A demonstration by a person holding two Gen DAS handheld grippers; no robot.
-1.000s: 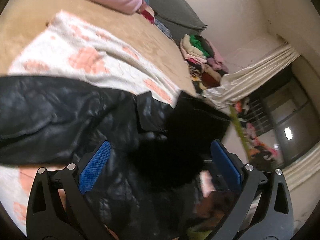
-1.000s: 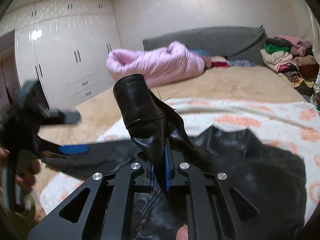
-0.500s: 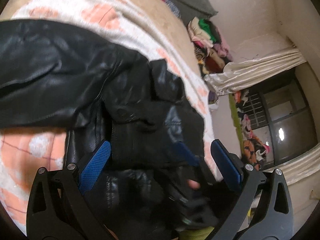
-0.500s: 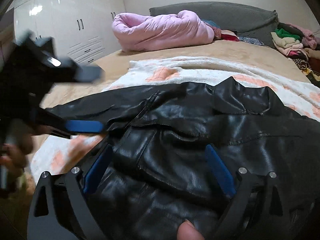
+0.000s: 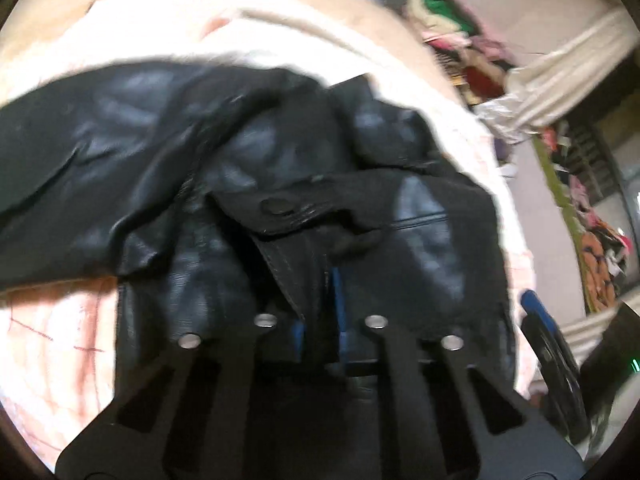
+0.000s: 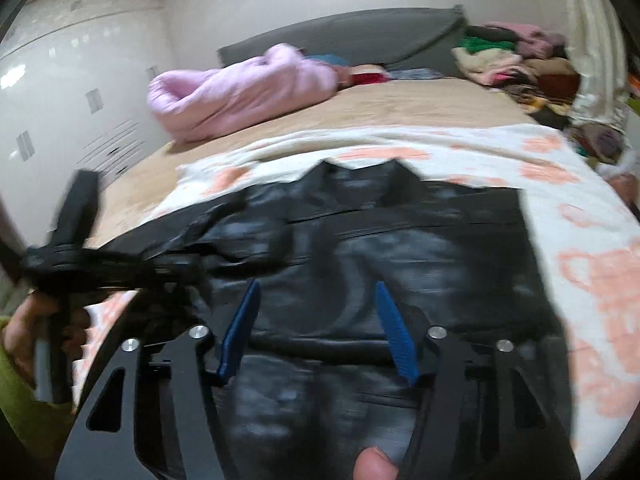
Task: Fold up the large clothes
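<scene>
We count one black leather jacket (image 6: 400, 248) spread on the patterned blanket (image 6: 560, 184), near. Our left gripper (image 5: 320, 300) seems pinched on its edge; our right gripper (image 6: 316, 320) is closing, pads apart over it. One pink quilt (image 6: 240, 88) lies far left.

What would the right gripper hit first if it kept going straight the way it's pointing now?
Most likely the black leather jacket. The right gripper points down at its front panel, jaws closing with nothing yet pinched between them. Blur hides the remaining gap, but nothing else lies in that line.
</scene>
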